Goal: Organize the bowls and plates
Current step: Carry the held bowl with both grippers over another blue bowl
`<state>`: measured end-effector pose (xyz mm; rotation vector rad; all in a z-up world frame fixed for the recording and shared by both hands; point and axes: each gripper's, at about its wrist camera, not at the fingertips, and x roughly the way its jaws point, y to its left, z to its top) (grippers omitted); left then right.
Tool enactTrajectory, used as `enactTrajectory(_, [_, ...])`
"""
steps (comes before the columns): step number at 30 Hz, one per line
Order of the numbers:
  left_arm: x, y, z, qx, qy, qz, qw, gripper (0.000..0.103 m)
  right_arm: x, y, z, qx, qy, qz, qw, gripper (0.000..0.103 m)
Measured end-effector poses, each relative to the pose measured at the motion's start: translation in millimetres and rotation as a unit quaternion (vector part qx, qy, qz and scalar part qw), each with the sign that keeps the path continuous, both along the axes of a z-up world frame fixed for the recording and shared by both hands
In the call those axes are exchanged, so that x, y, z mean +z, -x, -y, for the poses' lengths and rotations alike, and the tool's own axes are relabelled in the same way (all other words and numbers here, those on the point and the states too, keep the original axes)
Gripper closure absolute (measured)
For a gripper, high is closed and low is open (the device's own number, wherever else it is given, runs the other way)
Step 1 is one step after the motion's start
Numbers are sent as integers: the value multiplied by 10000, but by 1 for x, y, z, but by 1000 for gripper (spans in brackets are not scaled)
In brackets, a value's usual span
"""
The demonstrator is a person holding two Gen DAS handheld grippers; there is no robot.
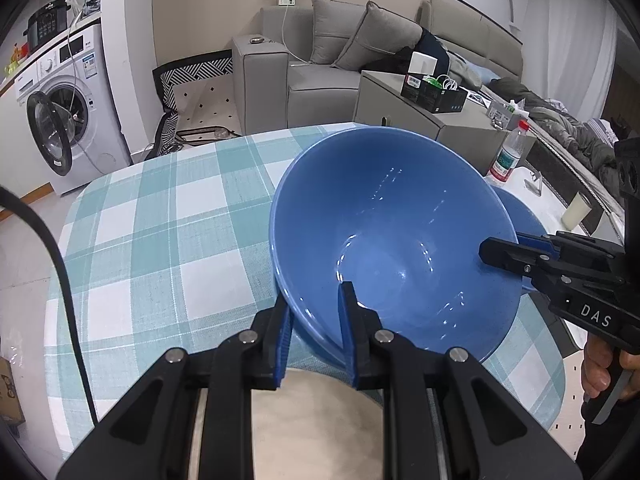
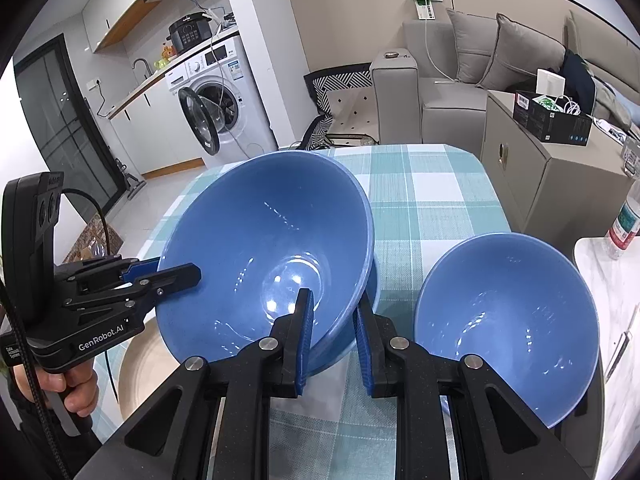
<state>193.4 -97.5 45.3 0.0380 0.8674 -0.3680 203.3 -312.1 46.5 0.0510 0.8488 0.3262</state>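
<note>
A large blue bowl (image 1: 384,240) (image 2: 264,256) is held tilted above the checked tablecloth (image 1: 168,208) (image 2: 432,192). My left gripper (image 1: 316,316) is shut on its near rim, one finger inside and one outside; it also shows in the right wrist view (image 2: 168,274). My right gripper (image 2: 332,320) straddles the opposite rim in the same way and shows in the left wrist view (image 1: 504,248). A second, smaller blue bowl (image 2: 508,320) sits on the table to the right; in the left wrist view only its edge (image 1: 520,216) shows. A beige plate (image 1: 316,420) (image 2: 140,364) lies under the left gripper.
A water bottle (image 1: 508,152) (image 2: 624,224) and a pale cup (image 1: 576,210) stand on a white marble surface (image 2: 612,300) to the right. A grey cabinet (image 1: 404,108) and a sofa (image 1: 320,60) stand behind the table. A washing machine (image 1: 64,112) with its door open stands at the left.
</note>
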Motion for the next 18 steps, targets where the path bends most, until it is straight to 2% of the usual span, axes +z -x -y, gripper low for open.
enactTrajectory(18, [-22,-6,4,75,-364,-81,9993,84,-20,-2,-16,-49,406,-72,9991,82])
